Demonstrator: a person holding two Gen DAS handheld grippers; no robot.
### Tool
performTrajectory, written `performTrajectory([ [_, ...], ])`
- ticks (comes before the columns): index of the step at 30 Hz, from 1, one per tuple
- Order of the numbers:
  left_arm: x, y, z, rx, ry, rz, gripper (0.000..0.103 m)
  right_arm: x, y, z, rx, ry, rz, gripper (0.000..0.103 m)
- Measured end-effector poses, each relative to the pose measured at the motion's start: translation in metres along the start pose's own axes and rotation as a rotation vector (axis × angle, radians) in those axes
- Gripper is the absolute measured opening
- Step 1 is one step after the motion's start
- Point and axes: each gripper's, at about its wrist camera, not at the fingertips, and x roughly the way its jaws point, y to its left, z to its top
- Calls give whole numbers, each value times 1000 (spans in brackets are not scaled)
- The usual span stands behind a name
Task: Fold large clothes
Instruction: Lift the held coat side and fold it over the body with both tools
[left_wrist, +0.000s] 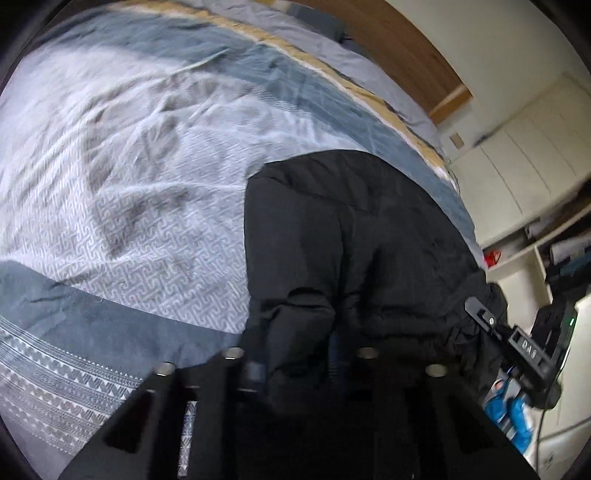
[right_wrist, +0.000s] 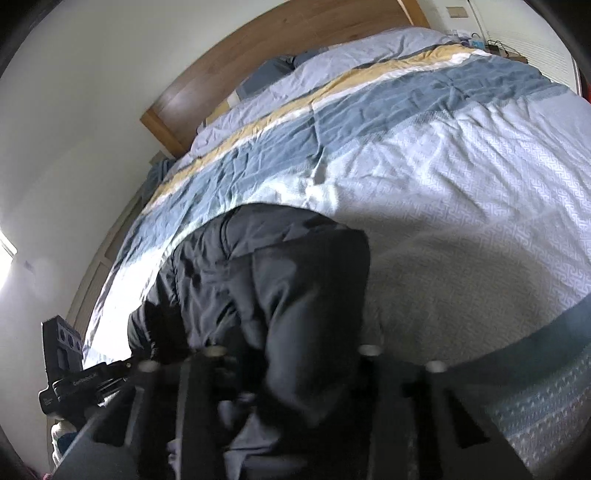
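A black padded jacket (left_wrist: 354, 236) lies on the bed near its foot edge, its hem bunched up toward me. In the left wrist view my left gripper (left_wrist: 299, 369) is shut on a fold of that hem, and the cloth hides the fingertips. The right gripper's body (left_wrist: 517, 339) shows at the jacket's right edge. In the right wrist view the jacket (right_wrist: 295, 280) rises in a ridge into my right gripper (right_wrist: 291, 373), which is shut on the fabric. The left gripper (right_wrist: 74, 376) sits at the jacket's left corner.
The bed is covered by a patterned blue, white and yellow quilt (left_wrist: 140, 177), (right_wrist: 461, 192). A wooden headboard (right_wrist: 280, 55) stands at the far end against a white wall. White cupboards and cluttered shelves (left_wrist: 535, 192) stand to the right of the bed.
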Motion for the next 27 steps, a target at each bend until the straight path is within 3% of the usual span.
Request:
performTrajectory([
  [4, -19, -11, -10, 50, -11, 28, 10, -19, 17, -4, -33, 12, -10, 15],
  [12, -115, -27, -55, 134, -47, -60, 9, -115, 65, -35, -182, 13, 110, 14],
  [19, -185, -24, -126, 151, -56, -84, 9, -196, 67, -99, -205, 9, 192, 15],
  [27, -222, -20, -207, 151, -68, -103, 7, -258, 52, -177, -172, -15, 247, 17],
])
